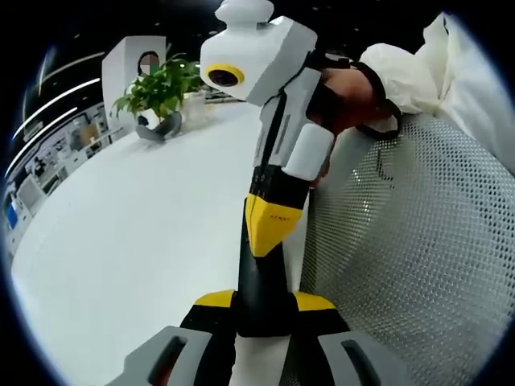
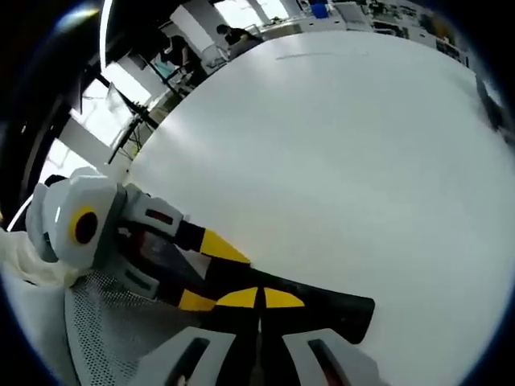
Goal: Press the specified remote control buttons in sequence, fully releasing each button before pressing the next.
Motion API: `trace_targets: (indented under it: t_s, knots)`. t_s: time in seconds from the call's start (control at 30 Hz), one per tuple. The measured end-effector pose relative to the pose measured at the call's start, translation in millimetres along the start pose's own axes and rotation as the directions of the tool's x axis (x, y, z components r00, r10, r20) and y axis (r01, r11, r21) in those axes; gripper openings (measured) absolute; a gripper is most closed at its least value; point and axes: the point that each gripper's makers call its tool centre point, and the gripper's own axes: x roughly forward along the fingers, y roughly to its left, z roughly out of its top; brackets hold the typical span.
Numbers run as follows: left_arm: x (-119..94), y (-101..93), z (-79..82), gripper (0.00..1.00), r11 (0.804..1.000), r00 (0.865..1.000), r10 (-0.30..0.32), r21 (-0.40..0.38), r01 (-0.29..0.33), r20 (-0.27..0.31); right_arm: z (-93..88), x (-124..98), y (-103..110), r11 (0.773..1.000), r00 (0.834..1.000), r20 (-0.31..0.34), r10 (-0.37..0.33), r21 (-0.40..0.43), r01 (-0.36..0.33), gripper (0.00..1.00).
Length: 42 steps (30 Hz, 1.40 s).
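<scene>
A long black remote control stands out over the white table, and my left gripper is shut on its near end, one yellow-tipped jaw on each side. My right gripper comes down from above with its yellow tips together, resting on the remote's face. In the right gripper view, my right gripper is shut, its tips touching the remote near its middle. The left gripper clamps the remote's end from the left there. The buttons are hidden under the jaws.
The white table stretches to the left, with a potted plant at its far end. A grey mesh chair back stands close on the right. A gloved hand and white sleeve hold the right gripper.
</scene>
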Motion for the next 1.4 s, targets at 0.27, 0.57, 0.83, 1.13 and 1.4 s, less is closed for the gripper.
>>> trace_targets:
  t_s: [0.27, 0.57, 0.83, 1.13, 1.4]
  knots:
    - [-1, -0.3, 0.0, 0.25, 1.000, 1.000, 0.000, -0.001, 0.000, 0.002, 0.1, 0, 7, 0.999, 0.999, 0.006, 0.039, 0.033, -0.039, 0.00]
    - [0, 0.6, 0.1, 0.25, 1.000, 1.000, 0.003, -0.003, -0.003, 0.002, -1.1, 3, 8, 0.999, 0.999, -0.004, 0.042, 0.025, -0.042, 0.00]
    - [0, 1.3, -0.2, 0.25, 1.000, 1.000, 0.004, -0.010, -0.004, 0.003, -1.1, 6, 9, 0.997, 1.000, -0.014, -0.009, -0.080, 0.008, 0.00]
    - [0, 1.1, 0.6, 0.25, 0.999, 1.000, 0.017, -0.029, -0.017, -0.019, -0.8, 6, 8, 0.992, 0.999, -0.010, -0.044, -0.115, 0.043, 0.00]
    - [5, 3.5, 3.1, 0.25, 0.999, 0.999, 0.037, -0.030, -0.038, -0.038, 3.8, 5, 11, 0.994, 1.000, 0.010, -0.019, -0.104, 0.020, 0.00]
